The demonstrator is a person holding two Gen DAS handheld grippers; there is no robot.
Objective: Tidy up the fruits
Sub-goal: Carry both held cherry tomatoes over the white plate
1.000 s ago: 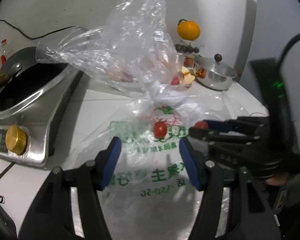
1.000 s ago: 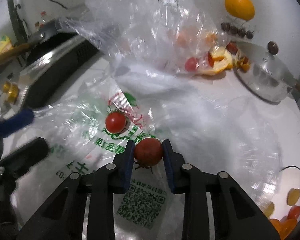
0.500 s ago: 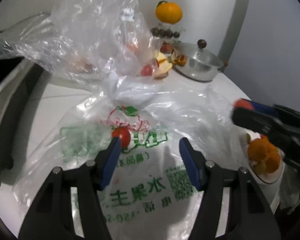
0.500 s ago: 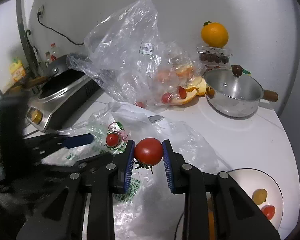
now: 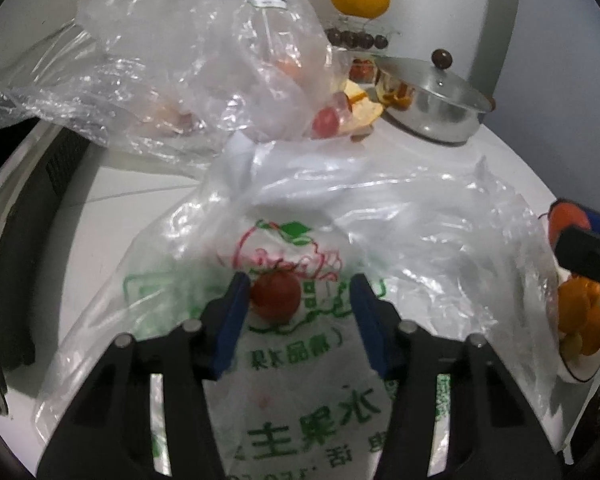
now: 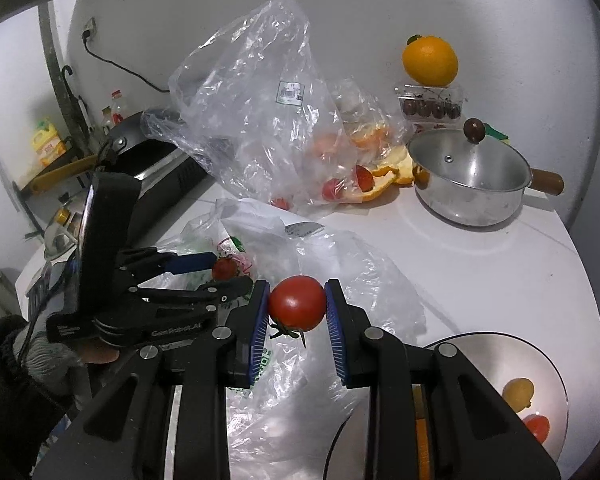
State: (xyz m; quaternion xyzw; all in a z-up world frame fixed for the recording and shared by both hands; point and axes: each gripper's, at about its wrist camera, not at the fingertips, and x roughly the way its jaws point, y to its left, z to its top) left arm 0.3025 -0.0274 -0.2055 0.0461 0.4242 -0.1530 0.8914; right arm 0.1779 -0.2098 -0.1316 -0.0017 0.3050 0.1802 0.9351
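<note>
A small red tomato (image 5: 276, 294) lies on a printed plastic bag (image 5: 312, 436). My left gripper (image 5: 300, 300) straddles it with its jaws closing: the left pad touches the tomato and the right pad stands clear of it. From the right wrist view that left gripper (image 6: 228, 274) reaches in from the left around the same tomato (image 6: 224, 268). My right gripper (image 6: 296, 304) is shut on a larger red tomato (image 6: 297, 302), held above the bag near a white plate (image 6: 500, 338). The plate holds a yellow fruit (image 6: 518, 390) and a red one (image 6: 538, 428).
A crumpled clear bag (image 6: 260, 120) with peel and tomatoes sits behind. A lidded steel pot (image 6: 468, 176), a box of dark cherries (image 6: 430, 108) and an orange (image 6: 430, 60) stand at the back right. A cooker with a pan (image 6: 156, 160) stands on the left.
My left gripper has moved forward and down onto the tomato and its jaws have narrowed. My right gripper has lifted its tomato up and back towards the plate.
</note>
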